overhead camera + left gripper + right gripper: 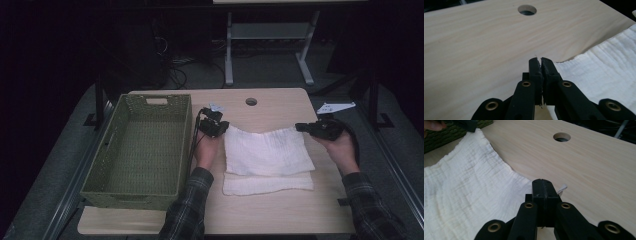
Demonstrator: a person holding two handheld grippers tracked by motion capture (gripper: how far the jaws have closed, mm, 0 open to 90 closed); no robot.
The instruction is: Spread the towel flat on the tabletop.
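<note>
**Both grippers pinching the far corners of the cloth**

A person is sitting at a wooden table (270, 215) and holding a gripper in each hand. The left gripper (221, 128) is pointing right, its tip meeting the far left corner of a white cloth (267, 152). The right gripper (301, 127) is pointing left, its tip meeting the far right corner. The stretch of cloth between the two is hanging in a shallow curve along its far edge, while its near part is lying flat on the table, with a folded strip showing along the near edge.

In the left gripper view, the left gripper (540, 59) is showing its jaws pressed together, with the cloth (606, 72) running up to them from the right and its corner caught between the pads. In the right gripper view, the right gripper (543, 180) is showing its jaws clamped tight, with the cloth (466, 187) spreading away to the left and a small tag of fabric sticking out just to the right of the pads.

A green woven basket (100, 165) is sitting on the left part of the table, just beside the left hand (206, 150). The right hand (342, 147) is resting near the table's right edge. A round hole (251, 101) is lying in the tabletop beyond the cloth, well apart from both grippers.
</note>
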